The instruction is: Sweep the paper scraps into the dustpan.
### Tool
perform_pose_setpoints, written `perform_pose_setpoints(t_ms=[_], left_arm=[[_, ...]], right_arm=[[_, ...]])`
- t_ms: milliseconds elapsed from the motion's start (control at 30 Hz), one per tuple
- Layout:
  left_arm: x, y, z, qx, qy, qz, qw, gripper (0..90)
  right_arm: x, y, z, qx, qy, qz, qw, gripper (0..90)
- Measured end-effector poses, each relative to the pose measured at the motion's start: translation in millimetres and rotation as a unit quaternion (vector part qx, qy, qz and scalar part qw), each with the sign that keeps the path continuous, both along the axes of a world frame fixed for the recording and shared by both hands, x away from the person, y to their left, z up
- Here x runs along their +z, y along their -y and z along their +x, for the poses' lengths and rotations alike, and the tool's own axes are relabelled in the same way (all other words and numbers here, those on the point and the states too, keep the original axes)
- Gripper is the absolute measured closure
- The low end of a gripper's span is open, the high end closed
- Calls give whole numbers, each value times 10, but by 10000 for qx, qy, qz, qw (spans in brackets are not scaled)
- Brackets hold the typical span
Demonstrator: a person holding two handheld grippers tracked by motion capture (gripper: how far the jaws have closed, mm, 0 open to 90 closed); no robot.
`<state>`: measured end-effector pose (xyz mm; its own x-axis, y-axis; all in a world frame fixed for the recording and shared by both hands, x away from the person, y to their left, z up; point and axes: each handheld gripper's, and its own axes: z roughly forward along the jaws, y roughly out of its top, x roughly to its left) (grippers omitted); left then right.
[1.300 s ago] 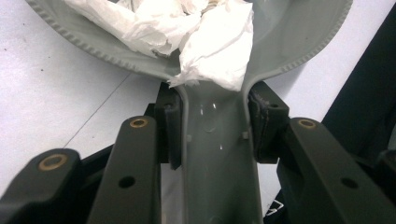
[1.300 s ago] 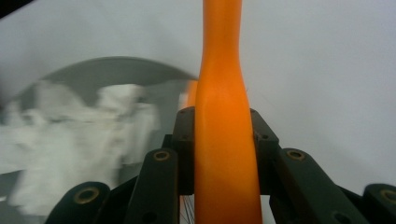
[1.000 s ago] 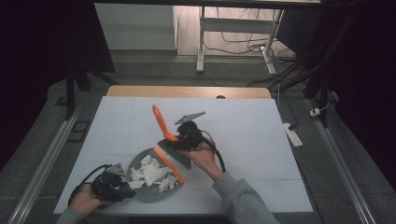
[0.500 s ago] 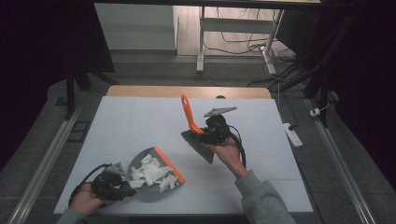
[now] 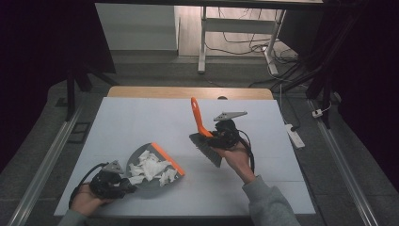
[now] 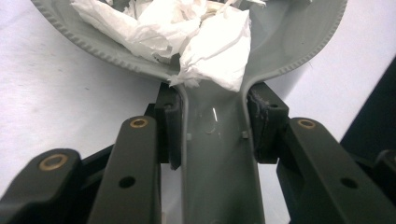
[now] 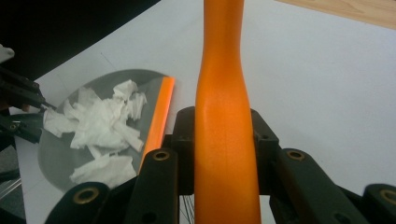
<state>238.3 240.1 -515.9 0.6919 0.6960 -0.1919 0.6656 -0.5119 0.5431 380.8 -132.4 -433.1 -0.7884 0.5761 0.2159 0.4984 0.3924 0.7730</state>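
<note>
Now | left claw (image 6: pixel 212 126) clamps dustpan (image 6: pixel 299 42) handle (paper inside) | right claw (image 7: pixel 224 140) clamps brush (image 7: pixel 224 93)

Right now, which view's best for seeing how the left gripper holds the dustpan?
The left gripper view: both pads clamp the dustpan's grey handle, paper scraps just ahead. The high view shows the left gripper small at the pan's near end, contact unclear. The right gripper view shows the pan farther off, its handle end at the frame edge.

Lab or test room: white-topped table (image 5: pixel 141 117), floor rails (image 5: pixel 44 160), loose cables (image 5: pixel 244 44), dark surround.
</note>
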Motion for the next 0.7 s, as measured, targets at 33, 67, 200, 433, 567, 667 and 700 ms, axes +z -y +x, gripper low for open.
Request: perform_pose_setpoints(t_ms=[33,67,200,433,567,667,700], left_arm=[[6,-7,0,44,25,-27,10000,617],[10,-11,-1,108,58,-58,9999,618],[30,-32,-2,279,173,-108,9994,618],[48,-55,3,583,299,-166,9977,618],[65,-66,7,777,349,-278,9960,617],[78,-76,11,921,398,-341,9944,617],[80,-78,12,975,405,-361,9938,617]], right_arm=[[-5,13,-6,-4,9,2,10000,704],[-10,26,-10,-11,28,2,10000,704],[-32,83,-32,-77,27,21,10000,704],[-54,215,-64,-191,96,70,9997,704],[-64,302,-84,-272,117,77,9995,704],[-70,369,-95,-326,133,101,9993,704],[-68,390,-101,-340,131,94,9993,704]])
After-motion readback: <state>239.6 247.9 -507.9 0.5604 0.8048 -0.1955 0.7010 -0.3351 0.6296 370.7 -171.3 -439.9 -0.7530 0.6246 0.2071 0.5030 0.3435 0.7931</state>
